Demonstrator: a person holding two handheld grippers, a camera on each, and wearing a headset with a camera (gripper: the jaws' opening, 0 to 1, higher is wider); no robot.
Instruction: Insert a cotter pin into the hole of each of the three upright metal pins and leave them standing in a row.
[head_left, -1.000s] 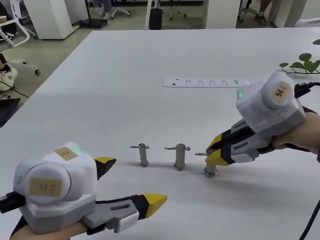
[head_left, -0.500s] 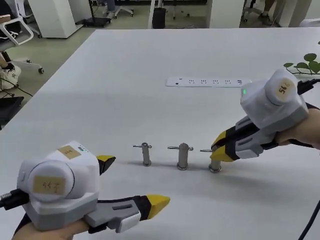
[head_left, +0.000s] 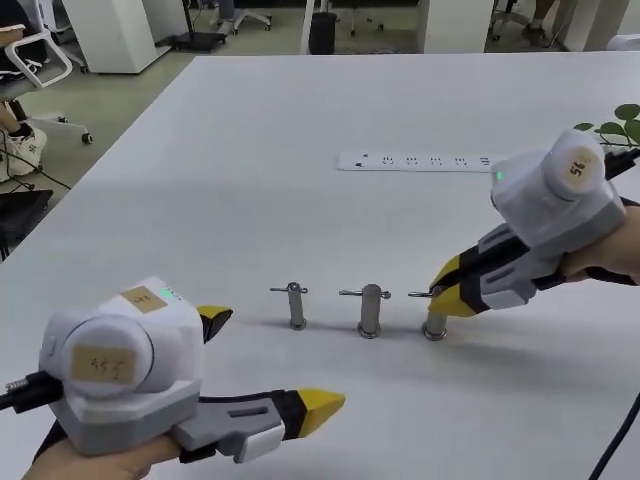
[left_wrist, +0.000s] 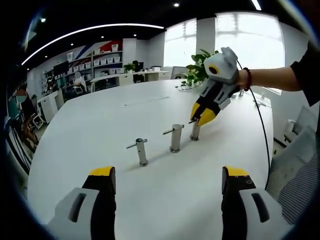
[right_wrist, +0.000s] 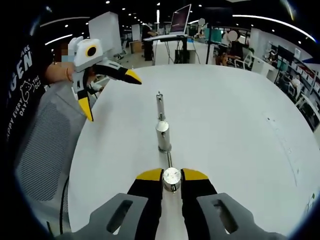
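White table (head_left: 200, 180); three upright metal pins (head_left: 370, 312) in a row on it; white power strip (head_left: 415, 161) farther back

My right tool (head_left: 447, 291) hides the top of the right pin (head_left: 434, 328); whether it grips the cotter pin (head_left: 418, 294) is unclear.

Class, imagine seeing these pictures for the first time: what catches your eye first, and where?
Three upright metal pins stand in a row on the white table, cotter pins through their tops. The right gripper clamps the right-hand pin by its head; the left gripper hovers open at near left.
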